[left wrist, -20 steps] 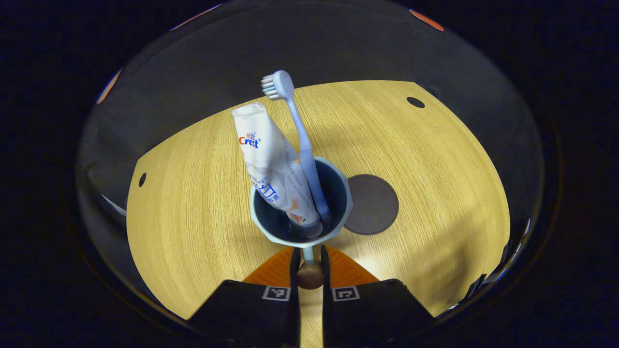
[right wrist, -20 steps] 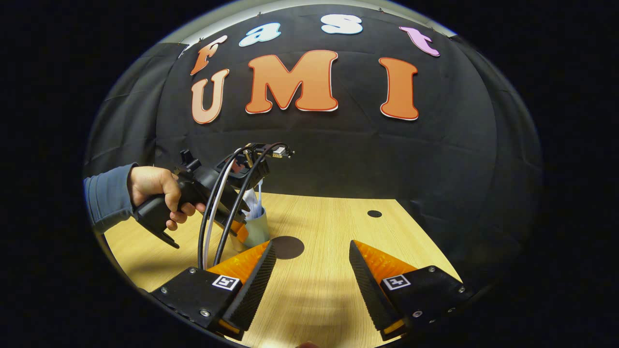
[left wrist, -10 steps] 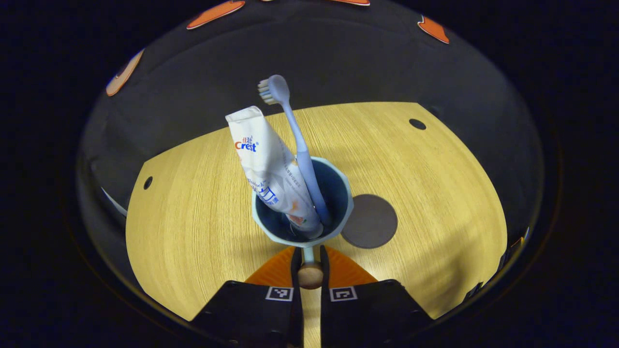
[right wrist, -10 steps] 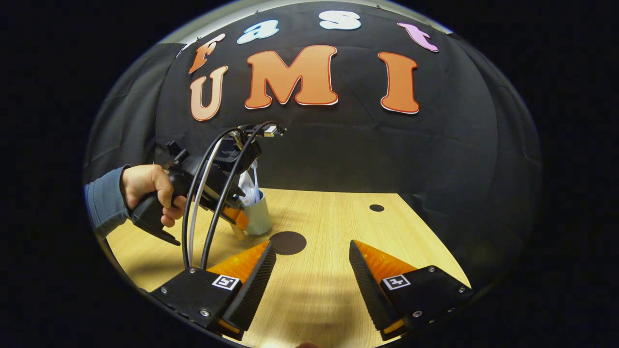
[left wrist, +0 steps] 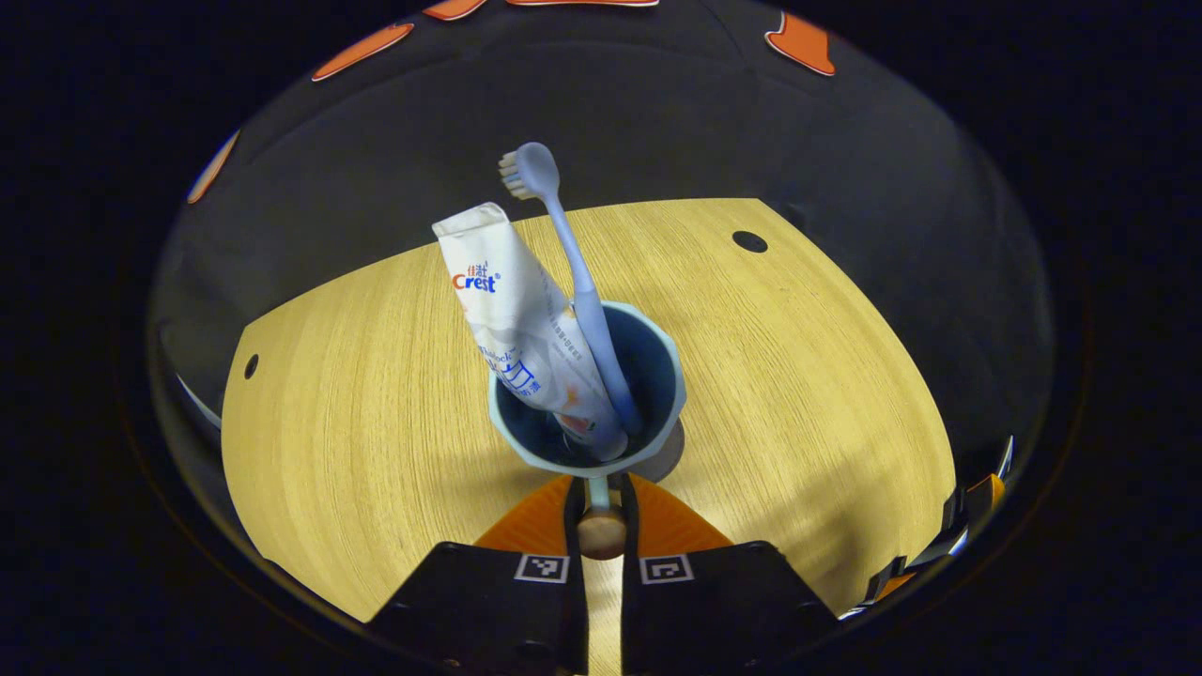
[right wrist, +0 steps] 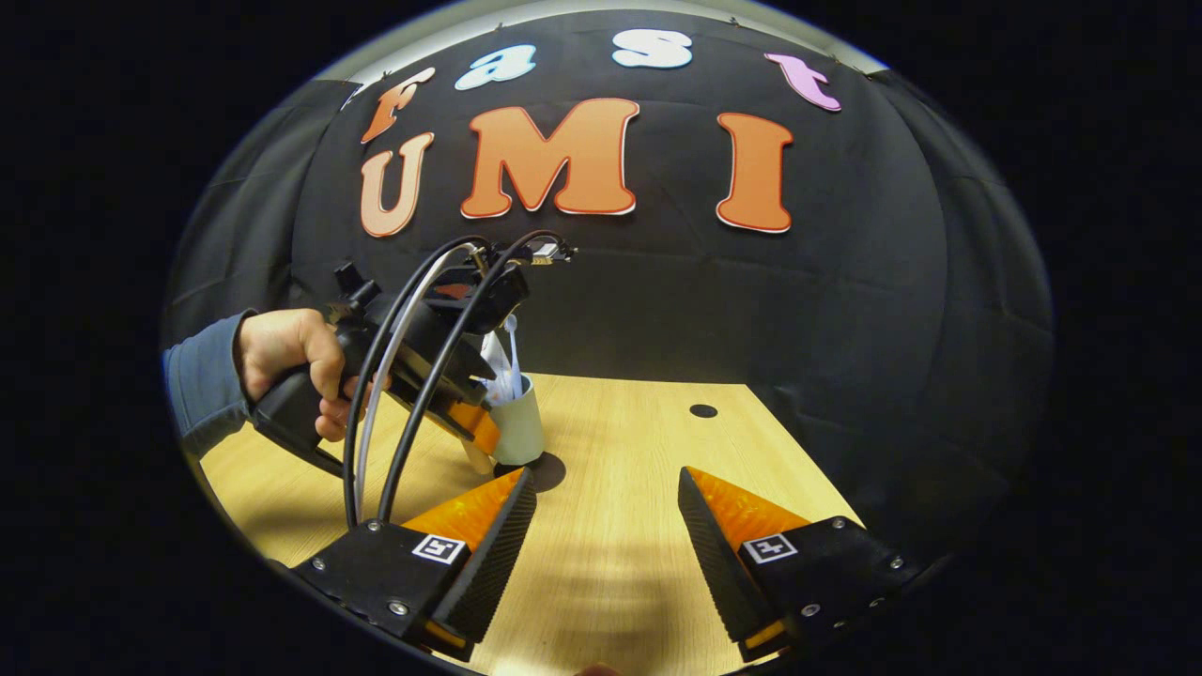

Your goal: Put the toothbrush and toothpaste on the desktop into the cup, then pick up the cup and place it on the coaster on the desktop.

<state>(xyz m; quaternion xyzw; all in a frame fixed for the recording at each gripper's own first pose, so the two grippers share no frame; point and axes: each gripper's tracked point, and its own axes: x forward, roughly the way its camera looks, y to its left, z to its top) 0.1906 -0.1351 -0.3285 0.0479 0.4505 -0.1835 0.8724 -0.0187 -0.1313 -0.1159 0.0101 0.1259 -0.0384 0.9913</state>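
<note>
The left hand-held gripper [left wrist: 601,502] is clamped on the cup's handle [left wrist: 598,496]: both fingers press against the thin stem, whose round wooden knob sits between them. The cup [left wrist: 587,390] hangs just ahead of the fingers, its mouth open to the camera. Inside it the toothpaste [left wrist: 522,324] stands cap down, leaning away to the cup's left, and the toothbrush [left wrist: 570,282] leans beside it, touching it, with the bristle head up and clear of the rim. A dark sliver of the coaster [left wrist: 669,462] shows under the cup's right edge; the cup covers most of it. Whether the cup's base touches the coaster cannot be told from the left gripper view.

In the right gripper view the cup [right wrist: 519,430] appears upright over the near part of the coaster [right wrist: 548,468], with the left hand-held gripper [right wrist: 481,434] at the cup's left side and a hand [right wrist: 293,361] in a blue sleeve [right wrist: 202,394] gripping its handle. Two cables [right wrist: 394,394] arc from that tool down toward the camera. The cup's base looks very close to the coaster, but contact is not clear.

The right hand-held gripper [right wrist: 607,526] is wide apart and holds nothing, hovering over bare tabletop [right wrist: 620,563] on the near side of the cup. A small round hole [right wrist: 702,410] lies in the tabletop beyond and to the right of the cup.
</note>
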